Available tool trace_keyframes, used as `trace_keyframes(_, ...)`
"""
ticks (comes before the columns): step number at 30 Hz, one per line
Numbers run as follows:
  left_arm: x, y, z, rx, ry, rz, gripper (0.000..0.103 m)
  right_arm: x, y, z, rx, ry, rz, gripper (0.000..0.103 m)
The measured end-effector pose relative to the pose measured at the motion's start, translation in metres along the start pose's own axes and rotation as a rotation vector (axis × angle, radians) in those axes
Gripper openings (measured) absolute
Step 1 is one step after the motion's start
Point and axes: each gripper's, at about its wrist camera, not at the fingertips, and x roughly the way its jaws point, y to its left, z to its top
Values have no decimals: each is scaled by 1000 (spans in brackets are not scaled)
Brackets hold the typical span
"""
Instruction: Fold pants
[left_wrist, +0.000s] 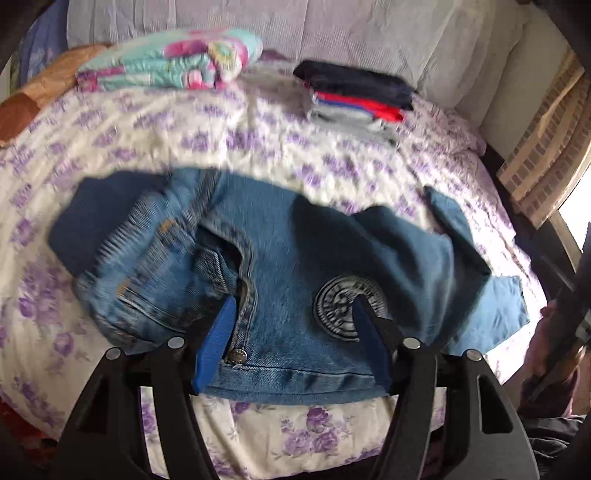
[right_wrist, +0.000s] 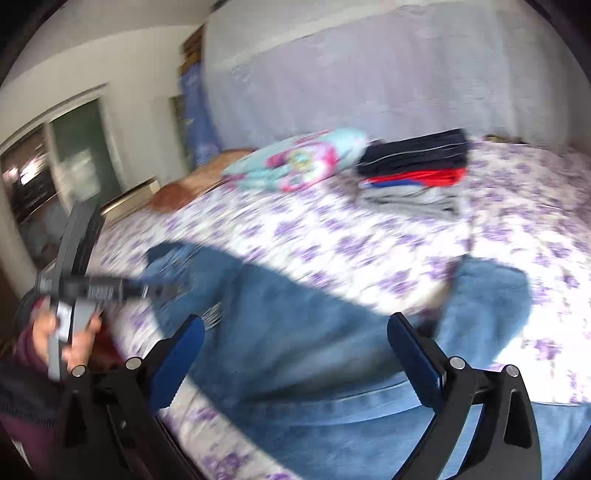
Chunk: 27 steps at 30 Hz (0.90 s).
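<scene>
On the bed (left_wrist: 258, 122): jeans (left_wrist: 280, 258) bunched.
Left tongs (left_wrist: 291, 325): spread, empty.
Right tongs (right_wrist: 295, 354): spread, empty.
Risk: loose folds may slide apart.

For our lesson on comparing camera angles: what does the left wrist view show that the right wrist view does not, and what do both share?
Only the left wrist view shows the jeans' round patch and metal waistband button. Only the right wrist view shows a window and a hand holding the left gripper's handle. Both show the jeans on the floral bedsheet, the stack of folded clothes and the floral bundle, each between open blue-padded jaws.
</scene>
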Motion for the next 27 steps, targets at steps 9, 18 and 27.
trace_keyframes(9,9,7,-19,-7,-49,-11,66,132,-59,3,-35,355,-583,83)
trace_keyframes(18,8,10,-19,-1,-57,-47,67,-23,-94,-28,292,-19,-354,10)
trace_keyframes(27,11,3,-19,34,-53,-39,75,-78,-147,-172,724,-122,-207,17)
